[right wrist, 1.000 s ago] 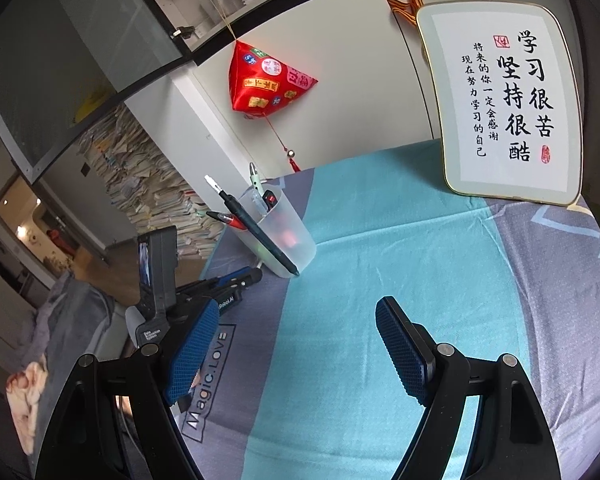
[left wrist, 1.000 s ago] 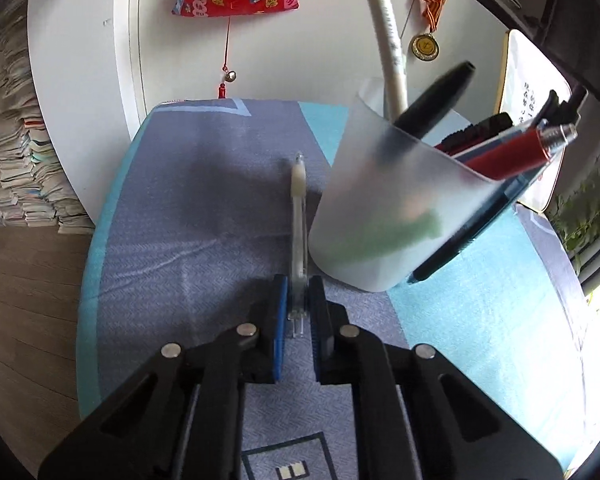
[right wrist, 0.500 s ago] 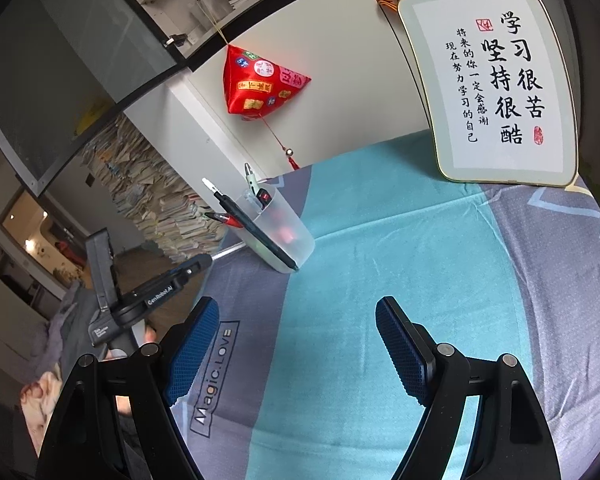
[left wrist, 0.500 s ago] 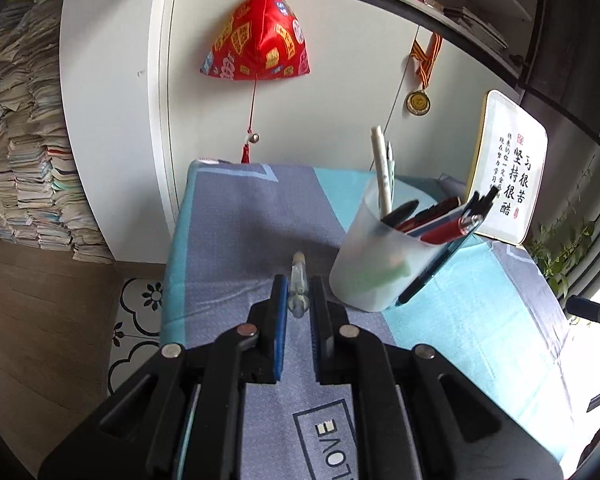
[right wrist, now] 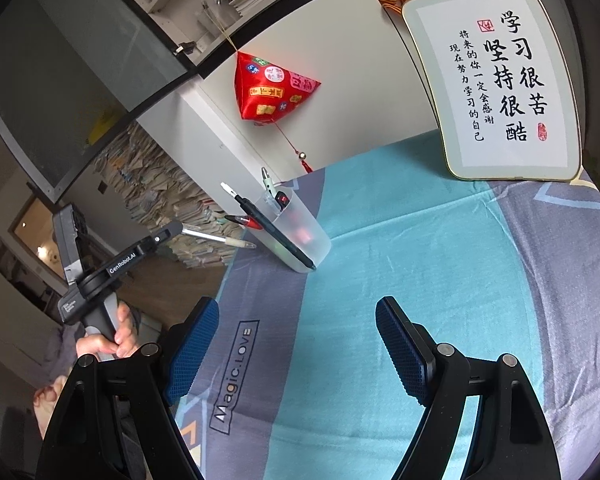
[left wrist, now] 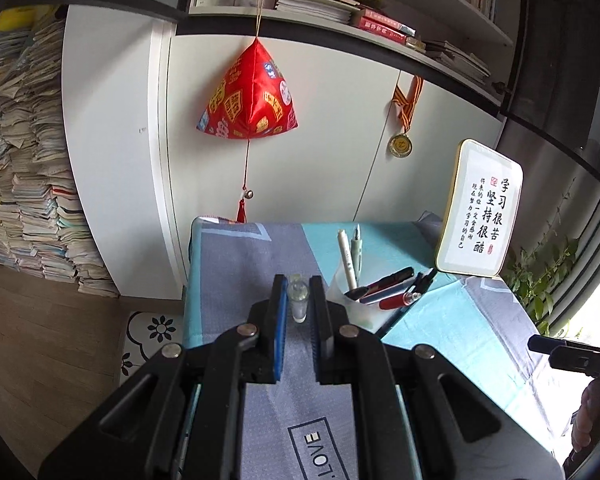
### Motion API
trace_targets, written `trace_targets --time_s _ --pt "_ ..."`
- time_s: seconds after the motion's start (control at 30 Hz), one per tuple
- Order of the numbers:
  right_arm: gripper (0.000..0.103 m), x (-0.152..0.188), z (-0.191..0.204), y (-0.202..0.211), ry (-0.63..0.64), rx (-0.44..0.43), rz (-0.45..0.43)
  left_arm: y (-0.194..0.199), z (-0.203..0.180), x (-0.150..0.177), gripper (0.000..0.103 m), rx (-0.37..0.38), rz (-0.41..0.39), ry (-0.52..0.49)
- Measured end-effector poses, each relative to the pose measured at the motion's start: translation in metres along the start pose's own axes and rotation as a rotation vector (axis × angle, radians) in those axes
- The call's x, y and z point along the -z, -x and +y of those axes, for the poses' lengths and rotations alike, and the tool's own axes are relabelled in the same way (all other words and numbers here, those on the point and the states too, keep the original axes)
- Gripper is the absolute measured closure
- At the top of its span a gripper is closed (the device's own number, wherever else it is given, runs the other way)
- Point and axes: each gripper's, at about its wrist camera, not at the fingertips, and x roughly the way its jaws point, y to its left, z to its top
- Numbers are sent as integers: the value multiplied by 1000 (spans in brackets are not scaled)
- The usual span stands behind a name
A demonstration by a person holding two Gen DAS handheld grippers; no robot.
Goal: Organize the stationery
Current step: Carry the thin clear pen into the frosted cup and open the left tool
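Note:
My left gripper is shut on a clear pen, seen end-on between its blue pads. In the right wrist view that same left gripper hangs in the air left of the cup, with the clear pen sticking out level toward it. The frosted plastic cup stands on the cloth-covered table and holds several pens, red, black and white. From the left wrist the cup lies just right of and below the fingers. My right gripper stands open above the cloth, with nothing between its pads.
A framed calligraphy plaque leans at the table's back right. A red hanging ornament and a medal hang on the white cabinet behind. Stacks of paper fill the floor at left. A person's hand holds the left gripper's handle.
My left gripper has risen off the table with the clear pen, so the cup now sits lower and smaller in its view. The right gripper has hardly moved.

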Motion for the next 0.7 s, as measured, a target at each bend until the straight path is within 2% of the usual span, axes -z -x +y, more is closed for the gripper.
trace_targets --time_s 0.13,0.37,0.7 --pt "21 1 -5 3 -22 -12 -3 22 -10 -15 95 0 -38 -44" --pt "21 2 -2 6 -9 -12 -7 48 -24 -37 95 60 -69 -54" --pt "21 6 -5 11 -8 -11 -4 21 -61 -46 95 61 -29 -115"
